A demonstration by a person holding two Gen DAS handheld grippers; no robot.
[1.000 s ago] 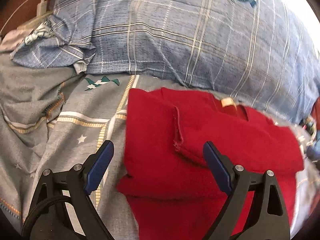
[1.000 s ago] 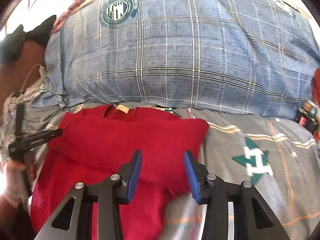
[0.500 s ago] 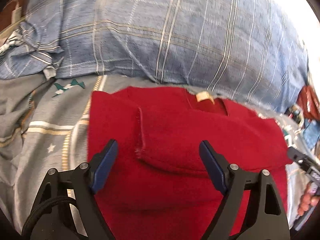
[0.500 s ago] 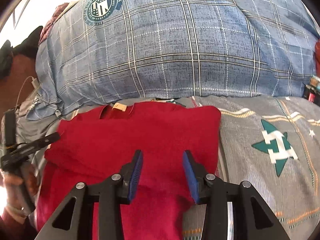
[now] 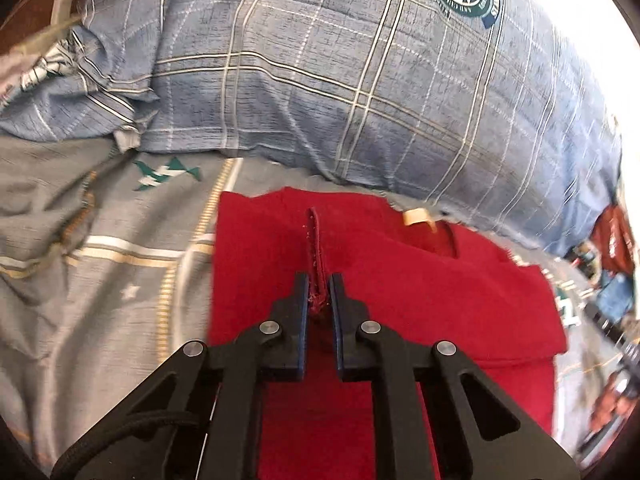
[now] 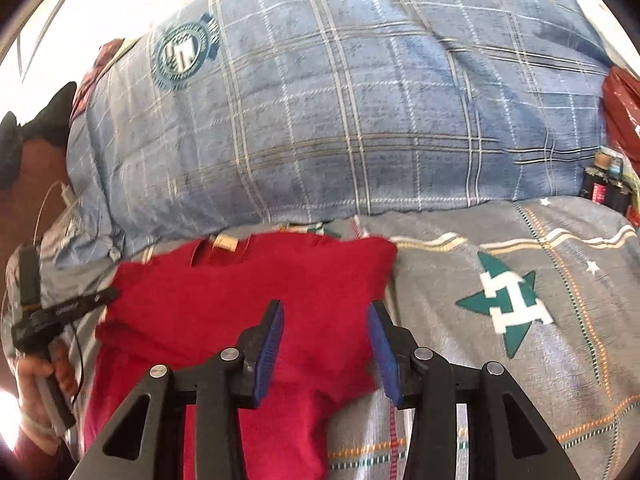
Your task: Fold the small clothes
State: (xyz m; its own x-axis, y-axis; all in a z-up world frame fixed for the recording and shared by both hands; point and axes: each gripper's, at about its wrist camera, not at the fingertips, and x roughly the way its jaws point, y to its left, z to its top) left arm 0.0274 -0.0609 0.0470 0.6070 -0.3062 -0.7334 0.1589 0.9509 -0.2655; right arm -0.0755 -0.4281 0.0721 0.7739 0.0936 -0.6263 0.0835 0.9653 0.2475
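While my left tongs (image 5: 319, 294) pinch the raised hem of the red shirt (image 5: 400, 300), their jaws have just been closing and now stand nearly together, with that thin ridge of fabric caught between the blue pads (image 5: 303, 312). I see the hem (image 5: 314, 248) running straight away from the pads toward the shirt's far edge.

Everything else I place against the blue plaid pillow (image 5: 360, 80). Just below the pillow's near edge, the shirt lies on the grey sheet (image 5: 100, 280) of the bed, its collar and tan label (image 5: 416, 217) close under the pillow. From the left wrist, a folded layer sits on top of the shirt, on the label's side. From the right wrist, the shirt (image 6: 240, 312) lies below the pillow's (image 6: 340, 120) badge end, while the sheet's (image 6: 560, 380) green star (image 6: 506, 308) lies below the pillow's other end.

My right tongs (image 6: 326, 344) stand partly apart, a middling gap, and their jaws have just been opening a little. They hang over the shirt corner nearest the star; red cloth shows in the gap, but the pads (image 6: 268, 348) do not press on it and I see nothing held.

At the shirt edge under the pillow's badge end, the right wrist view catches my left tongs (image 6: 108, 296) side-on, with the hand (image 6: 40, 376) that grips their handle.
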